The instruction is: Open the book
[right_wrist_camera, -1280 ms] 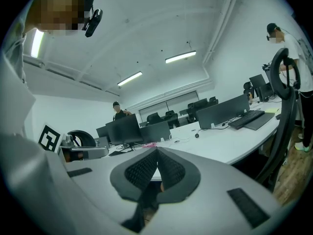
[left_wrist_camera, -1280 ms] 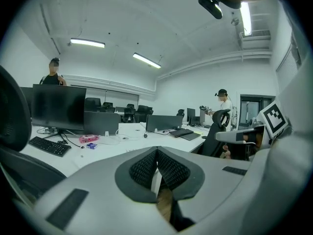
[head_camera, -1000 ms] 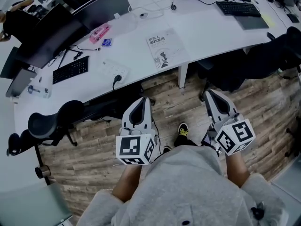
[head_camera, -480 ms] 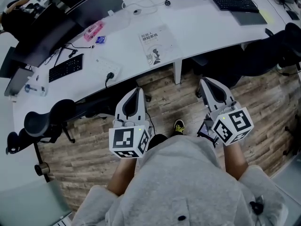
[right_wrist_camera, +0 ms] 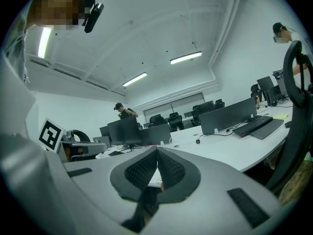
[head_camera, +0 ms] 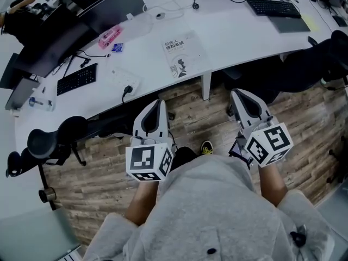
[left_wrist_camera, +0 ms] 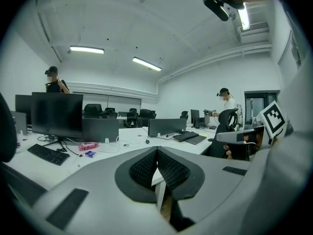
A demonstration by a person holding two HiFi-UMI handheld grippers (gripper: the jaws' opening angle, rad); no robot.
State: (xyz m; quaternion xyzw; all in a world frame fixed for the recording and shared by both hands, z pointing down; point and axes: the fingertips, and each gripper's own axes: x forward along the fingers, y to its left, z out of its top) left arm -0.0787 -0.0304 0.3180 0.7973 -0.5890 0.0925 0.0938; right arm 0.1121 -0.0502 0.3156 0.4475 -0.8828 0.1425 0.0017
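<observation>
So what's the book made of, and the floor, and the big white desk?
The book looks like paper with a soft matt white cover: it lies thin and flat, with print on it. The floor looks like wood planks, or wood-look laminate: brown streaky boards with seams. The desk is probably smooth white laminated board: its top is plain and even.

Head camera is looking steeply down from well above the white desk (head_camera: 239, 31). Cameras on the left gripper (head_camera: 160, 103) and right gripper (head_camera: 237, 94) are looking level across that same desk.
</observation>
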